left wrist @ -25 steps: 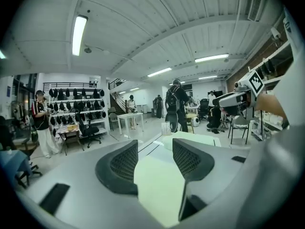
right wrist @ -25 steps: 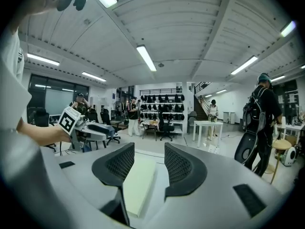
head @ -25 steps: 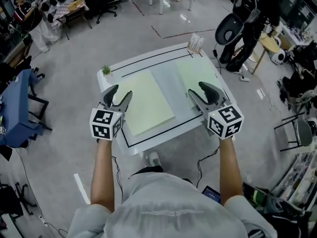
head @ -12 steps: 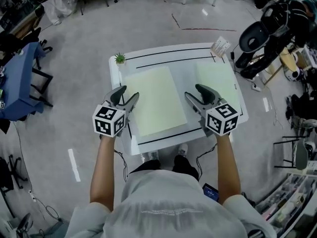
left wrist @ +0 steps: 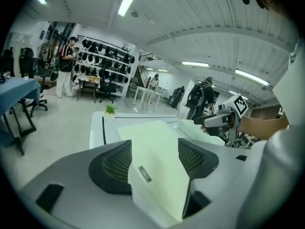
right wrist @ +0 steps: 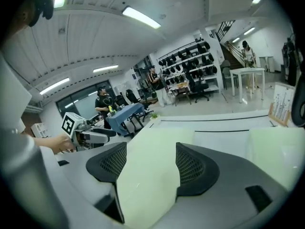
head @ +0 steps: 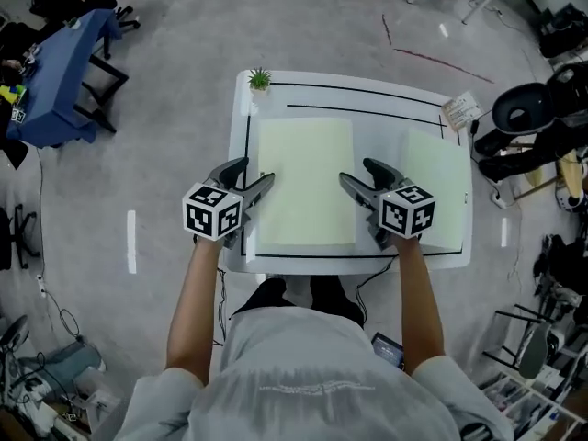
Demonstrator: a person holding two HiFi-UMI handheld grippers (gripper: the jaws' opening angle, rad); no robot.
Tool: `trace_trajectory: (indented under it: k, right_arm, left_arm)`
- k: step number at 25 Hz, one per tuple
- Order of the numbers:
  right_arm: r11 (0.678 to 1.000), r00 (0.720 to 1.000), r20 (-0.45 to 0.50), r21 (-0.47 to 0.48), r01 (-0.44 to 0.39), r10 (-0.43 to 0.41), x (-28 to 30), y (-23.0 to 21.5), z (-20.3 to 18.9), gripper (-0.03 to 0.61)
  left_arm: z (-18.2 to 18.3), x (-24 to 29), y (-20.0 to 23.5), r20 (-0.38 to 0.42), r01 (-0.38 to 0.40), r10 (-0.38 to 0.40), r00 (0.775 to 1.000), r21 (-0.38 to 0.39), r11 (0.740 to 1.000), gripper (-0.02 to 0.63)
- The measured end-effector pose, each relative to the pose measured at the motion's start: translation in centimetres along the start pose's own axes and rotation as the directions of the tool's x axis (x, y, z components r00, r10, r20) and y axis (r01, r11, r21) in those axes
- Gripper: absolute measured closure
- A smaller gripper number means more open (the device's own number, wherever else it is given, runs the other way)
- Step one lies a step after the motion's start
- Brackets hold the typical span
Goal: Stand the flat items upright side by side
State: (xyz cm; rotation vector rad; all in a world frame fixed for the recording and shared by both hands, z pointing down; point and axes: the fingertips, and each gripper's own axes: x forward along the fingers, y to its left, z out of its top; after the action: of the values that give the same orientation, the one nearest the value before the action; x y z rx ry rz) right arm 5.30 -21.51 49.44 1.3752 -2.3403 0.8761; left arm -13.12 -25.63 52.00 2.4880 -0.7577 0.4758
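Two pale green flat boards lie on the white table (head: 367, 122): a larger one (head: 305, 180) in the middle and a second one (head: 434, 191) to its right. My left gripper (head: 250, 177) hovers over the middle board's left edge and my right gripper (head: 358, 175) over its right edge. Both have just been opening and stand open, pads pressing on nothing. In the left gripper view the board (left wrist: 155, 142) shows through the gap of the left gripper (left wrist: 153, 152), with the right gripper (left wrist: 224, 120) beyond. The right gripper view shows the board (right wrist: 152, 156) between its own jaws (right wrist: 150, 159).
A small potted plant (head: 260, 79) stands at the table's far left corner and a printed card stand (head: 459, 110) at the far right corner. Black tape lines (head: 367, 89) frame the tabletop. A blue-covered table (head: 60, 76) stands left, a black chair (head: 528, 108) right.
Both grippers have come down and nearer to the middle board's side edges, and their jaws stand wider apart. The boards have not moved on the table.
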Motion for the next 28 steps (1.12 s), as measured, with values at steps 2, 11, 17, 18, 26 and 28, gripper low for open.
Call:
trace_trajectory:
  k: [2,11,17,18,26,28]
  right_arm:
    - [0.999,0.998,-0.030,0.026,-0.045,0.046,1.0,-0.8,-0.6,0.236]
    - [0.979,0.980,-0.099,0.129,-0.160,0.173,4.3,-4.9,-2.1,0.191]
    - [0.960,0.951,-0.172,0.156,-0.231,0.257,5.7,-5.2,-4.2,0.176]
    - [0.958,0.947,-0.183,0.161,-0.237,0.265,6.0,-5.4,-4.5,0.173]
    - [0.944,0.908,-0.269,0.161,-0.287,0.322,7.4,-5.5,-6.8,0.153]
    - [0.943,0.902,-0.284,0.164,-0.288,0.325,7.6,-5.6,-7.3,0.152]
  left_arm:
    - [-0.7,0.6,0.3,-0.012,-0.018,0.018,1.000,-0.045,0.999,0.287]
    - [-3.4,2.6,1.1,-0.067,-0.065,0.053,0.996,-0.187,0.980,0.261]
    - [-5.1,3.7,1.9,-0.081,-0.073,0.052,0.995,-0.284,0.956,0.239]
    - [-5.4,3.9,2.0,-0.084,-0.074,0.051,0.995,-0.294,0.953,0.238]
    - [-7.3,5.5,2.4,-0.152,-0.052,0.001,0.988,-0.327,0.944,0.206]
    - [-7.8,5.6,2.4,-0.152,-0.044,-0.009,0.988,-0.345,0.938,0.197]
